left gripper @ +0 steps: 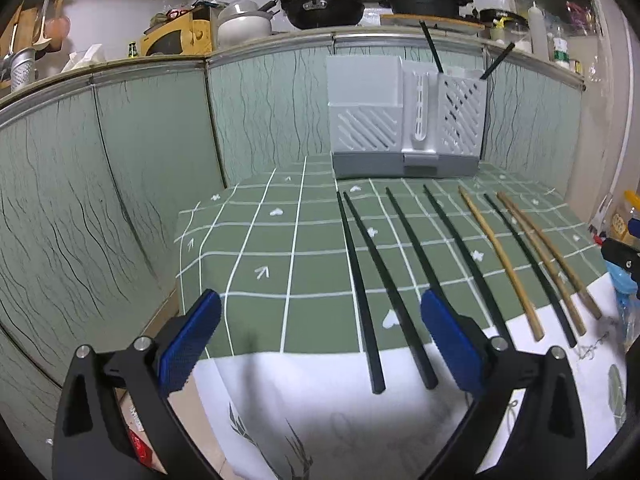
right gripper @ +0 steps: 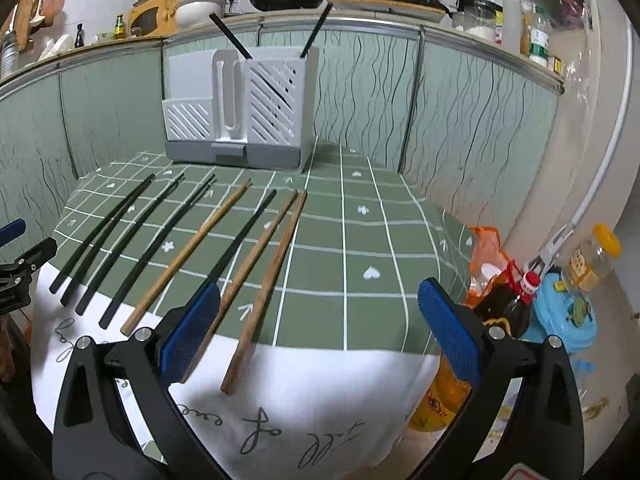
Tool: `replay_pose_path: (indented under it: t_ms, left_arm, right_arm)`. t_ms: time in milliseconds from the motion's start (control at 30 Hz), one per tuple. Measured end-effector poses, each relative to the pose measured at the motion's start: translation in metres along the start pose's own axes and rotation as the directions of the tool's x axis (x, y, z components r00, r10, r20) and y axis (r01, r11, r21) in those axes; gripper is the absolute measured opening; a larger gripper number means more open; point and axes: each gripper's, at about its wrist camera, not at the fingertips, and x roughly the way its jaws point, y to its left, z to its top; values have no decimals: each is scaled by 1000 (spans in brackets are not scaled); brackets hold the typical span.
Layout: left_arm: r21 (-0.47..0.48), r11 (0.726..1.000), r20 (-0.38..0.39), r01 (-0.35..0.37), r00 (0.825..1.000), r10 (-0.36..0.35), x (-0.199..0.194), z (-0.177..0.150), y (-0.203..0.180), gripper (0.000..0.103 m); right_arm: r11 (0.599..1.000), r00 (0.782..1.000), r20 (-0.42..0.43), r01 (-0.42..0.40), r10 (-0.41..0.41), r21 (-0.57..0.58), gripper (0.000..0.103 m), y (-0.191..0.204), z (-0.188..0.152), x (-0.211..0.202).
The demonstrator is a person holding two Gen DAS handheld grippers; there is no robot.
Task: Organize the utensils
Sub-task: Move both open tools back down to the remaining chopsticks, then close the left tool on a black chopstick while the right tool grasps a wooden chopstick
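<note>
Several black chopsticks (left gripper: 362,292) and three wooden chopsticks (left gripper: 500,260) lie side by side on the green checked tablecloth (left gripper: 260,248), pointing toward a grey-white utensil holder (left gripper: 404,120) at the back. Two black chopsticks (left gripper: 433,50) stand in the holder's right compartment. My left gripper (left gripper: 320,298) hangs open over the near table edge, with two black chopsticks lying below its gap. My right gripper (right gripper: 320,288) is open too. One wooden chopstick (right gripper: 262,292) lies below its gap, and another passes behind its left finger (right gripper: 192,332).
Green panelled walls (left gripper: 120,184) close in the table at the back and left. Past the table's right edge stand an orange bag (right gripper: 486,256), a dark bottle (right gripper: 508,300), a jar (right gripper: 596,260) and a blue container (right gripper: 568,316). Pans and pots sit on the ledge above.
</note>
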Motion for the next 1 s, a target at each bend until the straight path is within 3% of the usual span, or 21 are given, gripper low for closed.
replay_pose_path:
  t_ms: [200,267,533,700,1000]
  left_arm:
    - [-17,1000,-92,23,995,-24,21,-9,-3,68]
    - [-14,1000,-102,21,995,-23,24,-12,-5,65]
    - [19,1000,-96,17,995,-16,26,-13,-10,48]
    - [35,999,-98,-1,995,4,28,-12,-13,44]
    - [15,999,-102,-33,994,34,30,-9,-6,15]
  right_arm:
    - [1000,1000,-28,-4,4,-3,88,9,-7,10]
    - [1000,999,-51,-12,11,-1,84,11,-10,14]
    - [999,995,-99,-30,28,-24,59,23,-21,27]
    - [999,992,-116,-41,40,-6,46,24,-25,32]
    - [997,991,-119,-49,55,51,22,20,-26,32]
